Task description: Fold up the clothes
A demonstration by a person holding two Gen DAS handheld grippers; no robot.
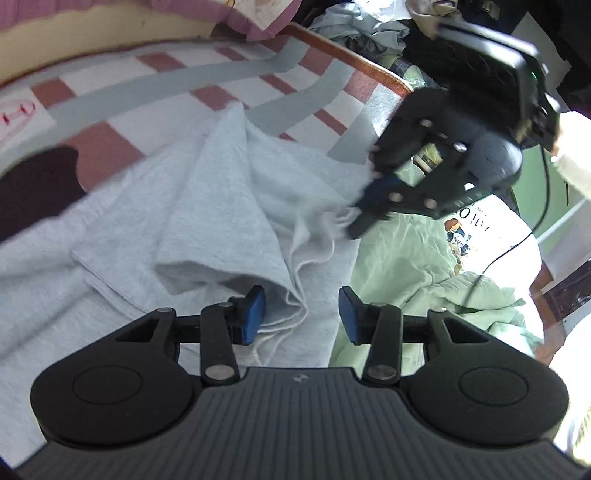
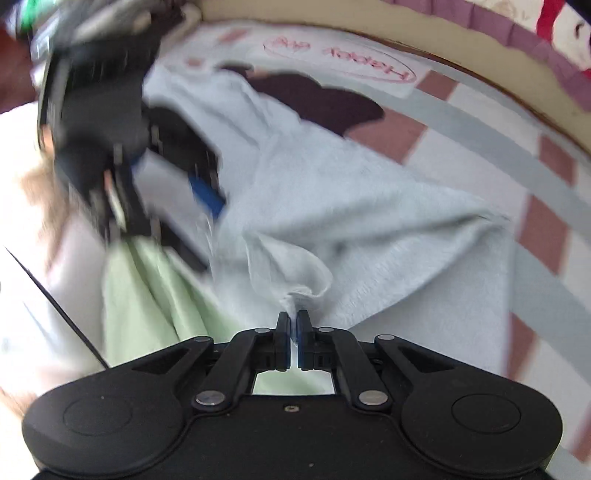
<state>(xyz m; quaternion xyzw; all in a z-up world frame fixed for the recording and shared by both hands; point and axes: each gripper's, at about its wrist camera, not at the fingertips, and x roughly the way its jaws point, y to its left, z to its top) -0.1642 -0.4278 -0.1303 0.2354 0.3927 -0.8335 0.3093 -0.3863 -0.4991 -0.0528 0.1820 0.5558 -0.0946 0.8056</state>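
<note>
A light grey garment (image 1: 221,206) lies rumpled on the bed, with loose folds running toward its near edge. My left gripper (image 1: 302,314) stands open low over that edge. A fold of the grey cloth lies between its blue pads (image 1: 255,314), and they do not press on it. My right gripper (image 1: 360,225) is shut on the garment's right edge, which it holds raised. In the right wrist view the right gripper (image 2: 293,325) pinches a bunched tip of the grey garment (image 2: 351,206). There the left gripper (image 2: 166,218) shows blurred at the upper left.
The bed carries a pink, white and grey checked blanket (image 1: 110,140). A dark maroon garment (image 1: 37,188) lies at the grey one's far end. A pale green quilt (image 1: 413,266) bunches on the right. Behind the wooden bed rail (image 1: 354,62) sits a clothes pile (image 1: 362,29). A black cable (image 1: 517,243) hangs right.
</note>
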